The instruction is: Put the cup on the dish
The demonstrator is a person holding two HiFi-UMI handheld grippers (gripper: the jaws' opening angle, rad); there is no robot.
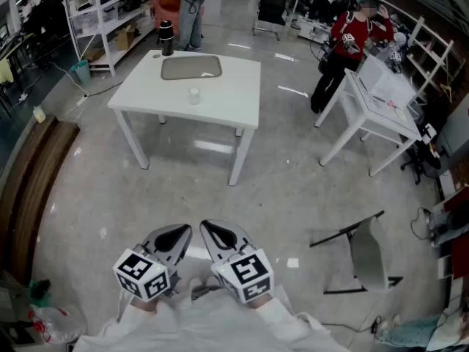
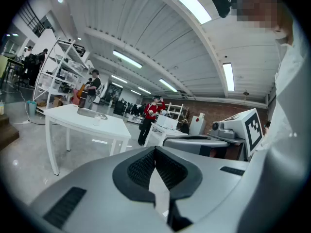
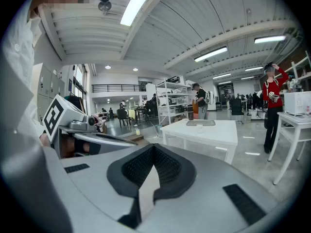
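Cup upright on the table, just beside the dish, not on it. Well apart from the dish: left gripper and right gripper, fingers pressed together, empty.

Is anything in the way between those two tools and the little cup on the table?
Nothing visible. Only open floor lies between the left tool, the right tool and the table. The cup stands apart from the dish, bare tabletop between them.
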